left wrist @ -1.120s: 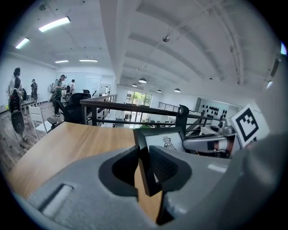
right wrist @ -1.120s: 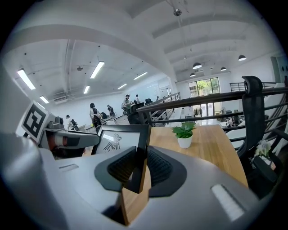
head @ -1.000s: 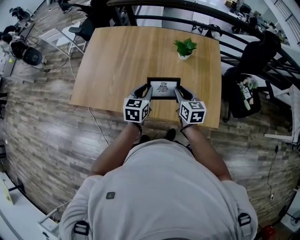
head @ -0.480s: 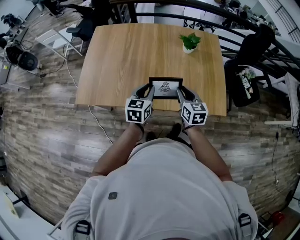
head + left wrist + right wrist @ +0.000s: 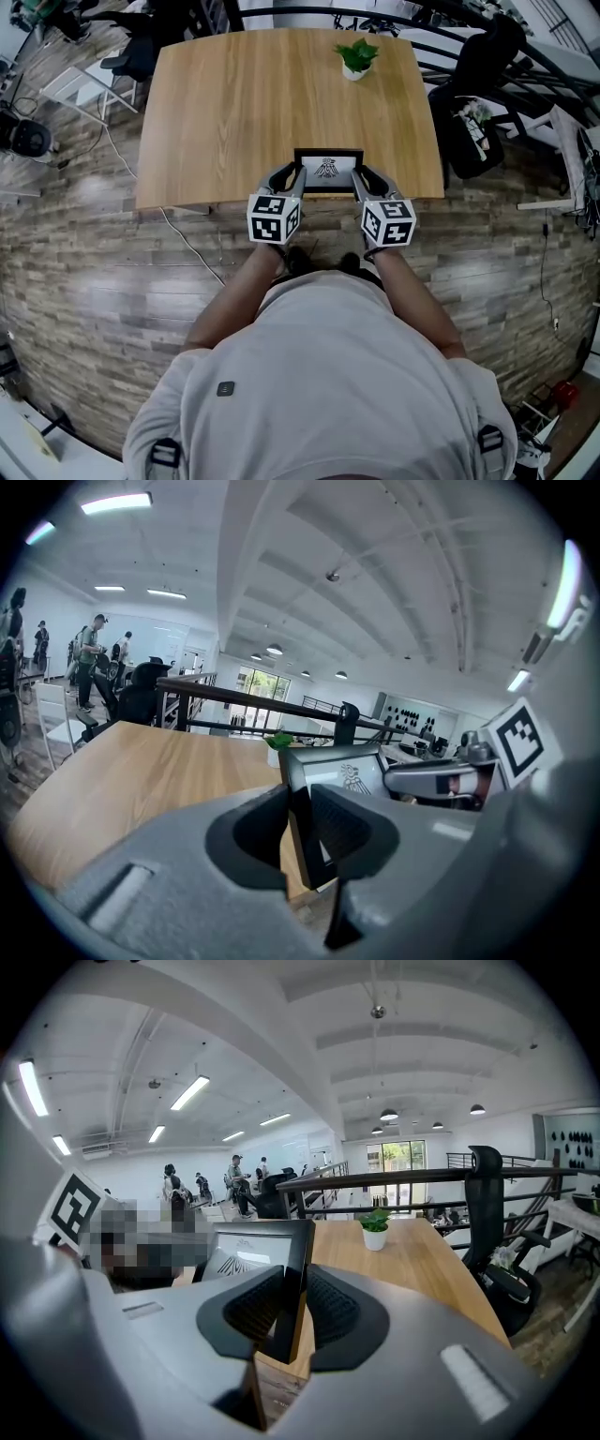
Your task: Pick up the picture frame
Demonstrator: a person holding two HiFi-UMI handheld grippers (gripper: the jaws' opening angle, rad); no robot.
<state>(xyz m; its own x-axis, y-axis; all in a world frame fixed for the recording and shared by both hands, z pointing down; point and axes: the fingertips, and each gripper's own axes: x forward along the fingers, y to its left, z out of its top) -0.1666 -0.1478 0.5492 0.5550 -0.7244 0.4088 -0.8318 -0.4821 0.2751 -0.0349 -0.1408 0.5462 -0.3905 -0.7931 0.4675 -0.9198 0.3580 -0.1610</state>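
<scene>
picture frame (image 5: 328, 170): one; a flat rectangle with a black border and a pale sheet inside that carries a small dark emblem.
where it is: over the near edge of the table (image 5: 234, 103), about midway along it, caught between the two grippers with its face toward the person; whether its lower edge touches the wood cannot be told.
left gripper (image 5: 298, 178): one; smooth grey moulded plastic with rounded jaws, its ribbed dark pads (image 5: 342, 822) clenched on the frame's left border.
right gripper (image 5: 358, 178): one, of the same make; its ribbed pads (image 5: 328, 1312) are clenched on the frame's right border.
marker cubes: two; a left cube (image 5: 273, 217) and a right cube (image 5: 388, 223), white with black square patterns, one on each gripper.
table, make: one; a rectangular top with rounded corners, light wood with a long straight grain, matte.
potted plant (image 5: 355, 58): one; green leaves in a small round white pot, near the table's far right corner, well apart from the frame.
floor (image 5: 84, 272): planks in mixed grey and brown.
railing (image 5: 394, 1177): black metal bars beyond the table.
people (image 5: 94, 653): a few standing far off in the left gripper view, too small to count surely.
</scene>
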